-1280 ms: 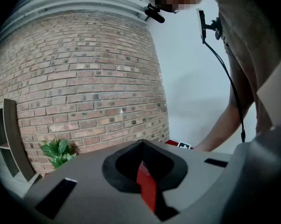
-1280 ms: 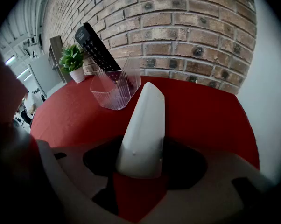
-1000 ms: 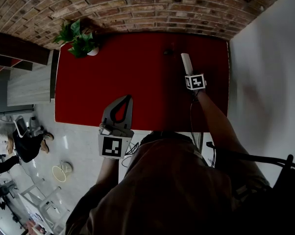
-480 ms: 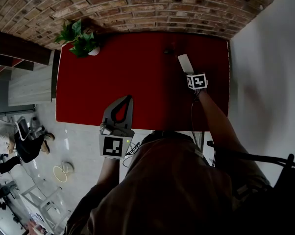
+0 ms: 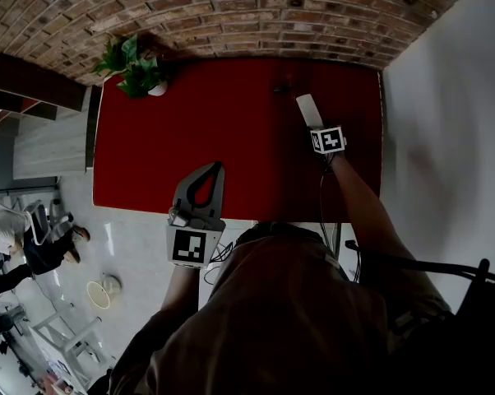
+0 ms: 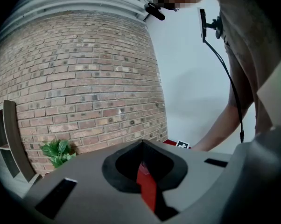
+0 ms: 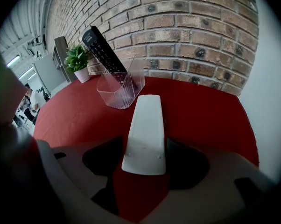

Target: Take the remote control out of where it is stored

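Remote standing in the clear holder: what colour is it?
Black. The remote shows best in the right gripper view.

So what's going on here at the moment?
A person works over a red table with a gripper in each hand. The right gripper has its fingers shut on a white remote, which points toward a clear holder by the brick wall. A black remote leans in that holder. The left gripper is shut on nothing and hangs near the table's front edge. A potted plant sits in the far left corner.
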`<state>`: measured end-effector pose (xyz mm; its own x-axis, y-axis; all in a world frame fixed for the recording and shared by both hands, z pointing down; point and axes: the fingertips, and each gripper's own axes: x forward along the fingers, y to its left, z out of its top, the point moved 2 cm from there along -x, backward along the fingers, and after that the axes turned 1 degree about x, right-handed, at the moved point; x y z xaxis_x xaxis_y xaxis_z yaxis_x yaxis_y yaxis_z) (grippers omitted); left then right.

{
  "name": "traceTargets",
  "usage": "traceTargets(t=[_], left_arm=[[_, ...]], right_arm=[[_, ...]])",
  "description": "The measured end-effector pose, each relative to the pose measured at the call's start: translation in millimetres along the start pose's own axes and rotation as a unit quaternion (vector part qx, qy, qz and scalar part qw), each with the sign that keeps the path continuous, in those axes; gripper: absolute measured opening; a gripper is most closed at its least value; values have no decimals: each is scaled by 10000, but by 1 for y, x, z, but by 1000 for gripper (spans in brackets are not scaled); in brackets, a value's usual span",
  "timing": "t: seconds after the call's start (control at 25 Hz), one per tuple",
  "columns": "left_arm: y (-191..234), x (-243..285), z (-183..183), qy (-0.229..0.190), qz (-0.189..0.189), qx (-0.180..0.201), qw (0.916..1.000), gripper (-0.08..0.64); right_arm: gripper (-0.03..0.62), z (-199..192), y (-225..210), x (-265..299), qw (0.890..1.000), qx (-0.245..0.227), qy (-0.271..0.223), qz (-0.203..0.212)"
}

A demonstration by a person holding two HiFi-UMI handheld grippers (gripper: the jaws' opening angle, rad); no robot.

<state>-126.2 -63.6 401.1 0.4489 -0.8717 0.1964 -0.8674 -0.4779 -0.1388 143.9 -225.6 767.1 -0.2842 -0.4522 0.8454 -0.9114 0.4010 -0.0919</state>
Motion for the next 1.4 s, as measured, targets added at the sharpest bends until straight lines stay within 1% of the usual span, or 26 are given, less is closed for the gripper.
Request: traceTargets(t=[0.2,0.28,0.36,0.52,0.68,0.84,0.92,1.0,1.08,1.24,1.32,1.4], left_arm=[[1,-1,3,-29,-2,-13,10000,11],[0,-1,4,-47,-17,-2,10000,11],[-1,-1,2,-46,-30,3,10000,11],[-1,3,5,-110,-65,37,9999,11],[5,4,10,-163,-58,133,9998,11],[12,7,20,-281,-20,249,9993,11],[19,6,21,-232,16,354,9991,11],[23,5,22,-222,38,424,9988,11],[25,7,27,-289,35,414,9987,11],[20,11,27,-282,-38,424,9987,11],[17,13,29,-320,-68,414,9986,11],[13,15,31,-352,-89,398,9985,11]], right_arm=[[281,8,0,-9,9999,-34,-124,-15],[281,14,1,-16,9997,-33,-257,-2],[281,25,4,-27,9987,-107,-496,33],[281,57,14,-56,9916,-547,-1168,75],[281,82,23,-89,9832,-585,-1726,128],[281,106,33,-127,9717,-726,-2242,136],[281,117,40,-146,9647,-886,-2477,109],[281,126,47,-161,9582,-1081,-2647,95],[281,134,53,-175,9520,-1260,-2790,82],[281,146,68,-207,9397,-1496,-3073,148],[281,154,78,-228,9288,-1676,-3301,158],[281,161,89,-251,9149,-1881,-3570,135]])
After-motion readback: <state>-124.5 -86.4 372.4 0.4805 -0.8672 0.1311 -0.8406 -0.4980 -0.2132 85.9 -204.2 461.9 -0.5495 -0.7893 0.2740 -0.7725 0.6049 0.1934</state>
